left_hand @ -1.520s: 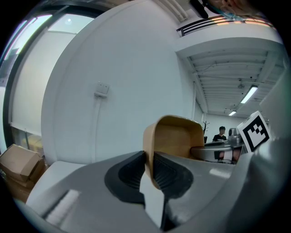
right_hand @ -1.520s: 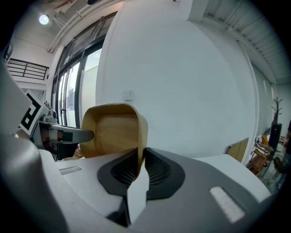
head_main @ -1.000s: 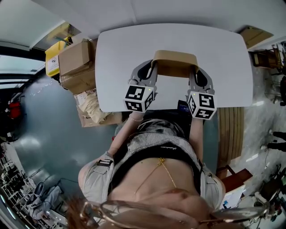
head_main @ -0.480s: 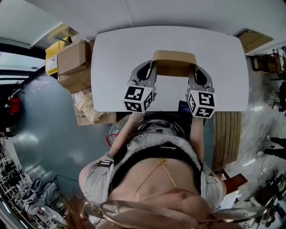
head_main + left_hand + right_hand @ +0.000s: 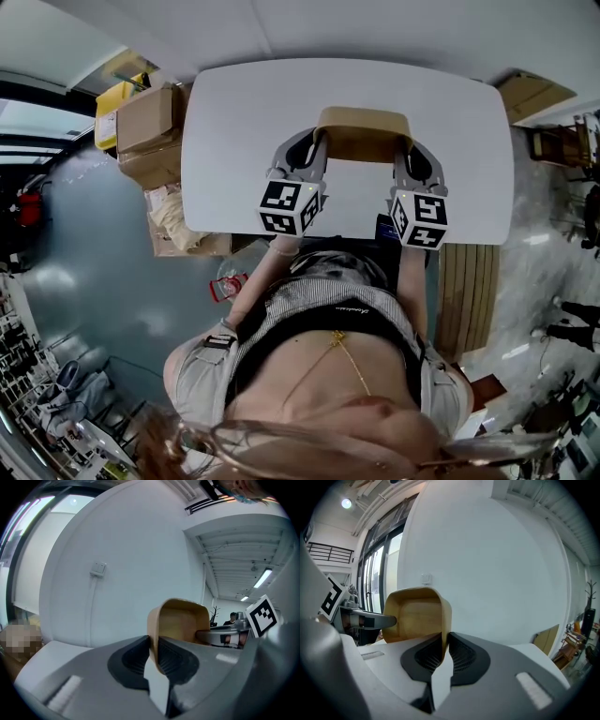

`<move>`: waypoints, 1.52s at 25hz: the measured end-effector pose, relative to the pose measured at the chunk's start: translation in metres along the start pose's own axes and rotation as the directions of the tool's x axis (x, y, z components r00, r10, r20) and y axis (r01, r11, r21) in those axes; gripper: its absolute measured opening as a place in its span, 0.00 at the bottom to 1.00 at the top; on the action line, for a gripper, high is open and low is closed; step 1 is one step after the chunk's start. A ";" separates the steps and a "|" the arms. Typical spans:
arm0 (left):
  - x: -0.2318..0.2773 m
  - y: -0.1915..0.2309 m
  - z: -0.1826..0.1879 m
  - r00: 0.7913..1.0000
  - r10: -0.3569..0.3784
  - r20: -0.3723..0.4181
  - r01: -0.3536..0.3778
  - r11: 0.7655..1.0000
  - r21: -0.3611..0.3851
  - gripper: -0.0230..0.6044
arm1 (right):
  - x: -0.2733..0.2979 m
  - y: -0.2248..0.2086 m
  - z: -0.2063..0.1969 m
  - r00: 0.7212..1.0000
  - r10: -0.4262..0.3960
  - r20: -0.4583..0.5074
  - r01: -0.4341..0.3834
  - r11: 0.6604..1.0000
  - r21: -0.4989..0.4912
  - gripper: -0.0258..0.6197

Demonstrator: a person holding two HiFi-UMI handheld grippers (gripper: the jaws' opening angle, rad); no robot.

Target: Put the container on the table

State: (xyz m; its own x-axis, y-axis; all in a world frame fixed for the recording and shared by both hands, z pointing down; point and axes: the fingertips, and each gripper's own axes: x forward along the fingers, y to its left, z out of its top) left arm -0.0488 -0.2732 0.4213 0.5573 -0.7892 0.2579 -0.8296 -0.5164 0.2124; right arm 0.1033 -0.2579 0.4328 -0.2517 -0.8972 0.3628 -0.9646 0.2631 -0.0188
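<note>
A tan wooden container (image 5: 366,133) hangs above the white table (image 5: 244,122), held by both grippers at its two ends. My left gripper (image 5: 320,142) is shut on the container's left rim; in the left gripper view the thin wall of the container (image 5: 180,623) sits pinched between the dark pads. My right gripper (image 5: 405,145) is shut on the right rim, and the right gripper view shows the container (image 5: 417,616) clamped the same way, its hollow facing the camera. I cannot tell whether its bottom touches the table.
Cardboard boxes (image 5: 150,127) and a yellow item (image 5: 111,101) stand on the floor left of the table. A wooden slatted piece (image 5: 469,291) lies at the right, another box (image 5: 530,94) at the far right. A person (image 5: 328,366) stands against the table's near edge.
The table has slid slightly lower and left in the head view while the grippers and container keep their place; both jaws stay shut on the container.
</note>
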 end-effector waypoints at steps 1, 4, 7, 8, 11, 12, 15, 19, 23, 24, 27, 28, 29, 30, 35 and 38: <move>0.002 -0.002 0.001 1.000 0.002 0.002 -0.002 1.000 0.002 0.07 | 0.000 -0.003 0.001 1.000 0.002 0.004 -0.002 1.000 0.001 0.12; 0.005 -0.005 0.003 1.000 0.011 0.001 -0.011 1.000 0.006 0.07 | 0.001 -0.008 0.002 1.000 0.012 0.009 -0.012 1.000 0.007 0.12; 0.009 -0.007 0.002 1.000 0.012 -0.004 -0.012 1.000 0.004 0.07 | 0.001 -0.012 0.002 1.000 0.015 0.008 -0.016 1.000 0.008 0.12; 0.010 -0.008 0.002 1.000 0.012 -0.005 -0.012 1.000 0.003 0.07 | 0.002 -0.013 0.001 1.000 0.016 0.007 -0.016 1.000 0.008 0.12; 0.013 -0.009 0.000 1.000 0.014 -0.011 -0.014 1.000 0.004 0.07 | 0.004 -0.016 -0.002 1.000 0.019 -0.001 -0.019 1.000 0.009 0.12; 0.013 -0.010 -0.001 1.000 0.014 -0.012 -0.014 1.000 0.003 0.07 | 0.004 -0.017 -0.002 1.000 0.020 -0.003 -0.020 1.000 0.009 0.12; 0.015 -0.010 -0.001 1.000 0.015 -0.012 -0.015 1.000 -0.001 0.07 | 0.004 -0.018 -0.002 1.000 0.020 -0.009 -0.019 1.000 0.006 0.12; 0.016 -0.009 0.000 1.000 0.018 -0.016 -0.018 1.000 -0.002 0.07 | 0.007 -0.019 -0.002 1.000 0.021 -0.015 -0.020 1.000 0.007 0.12; 0.015 -0.008 -0.001 1.000 0.024 -0.018 -0.024 1.000 0.001 0.07 | 0.007 -0.018 -0.003 1.000 0.025 -0.016 -0.025 1.000 0.008 0.12; 0.015 -0.008 -0.001 1.000 0.025 -0.018 -0.025 1.000 0.001 0.07 | 0.008 -0.017 -0.004 1.000 0.026 -0.016 -0.026 1.000 0.008 0.12; 0.015 -0.007 -0.001 0.999 0.026 -0.018 -0.026 1.000 0.001 0.07 | 0.008 -0.017 -0.003 0.999 0.028 -0.016 -0.028 1.000 0.009 0.12; 0.015 -0.008 -0.001 0.999 0.026 -0.019 -0.026 1.000 0.002 0.07 | 0.008 -0.017 -0.003 0.999 0.029 -0.016 -0.028 1.000 0.009 0.12; 0.015 -0.008 -0.001 0.999 0.027 -0.019 -0.027 1.000 0.002 0.07 | 0.007 -0.017 -0.003 0.999 0.029 -0.015 -0.029 1.000 0.009 0.12; 0.014 -0.008 -0.001 0.999 0.027 -0.019 -0.027 1.000 0.002 0.07 | 0.007 -0.017 -0.003 0.999 0.029 -0.015 -0.029 1.000 0.010 0.12; 0.014 -0.008 -0.001 0.999 0.026 -0.020 -0.026 1.000 0.001 0.07 | 0.007 -0.016 -0.004 0.999 0.028 -0.017 -0.028 1.000 0.011 0.12; 0.014 -0.007 -0.002 1.000 0.024 -0.019 -0.024 1.000 0.001 0.07 | 0.007 -0.016 -0.005 1.000 0.026 -0.018 -0.026 1.000 0.011 0.12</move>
State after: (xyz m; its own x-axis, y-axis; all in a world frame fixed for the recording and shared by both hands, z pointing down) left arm -0.0348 -0.2797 0.4250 0.5380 -0.7947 0.2810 -0.8426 -0.4980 0.2049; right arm 0.1173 -0.2664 0.4397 -0.2753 -0.8837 0.3785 -0.9586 0.2821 -0.0386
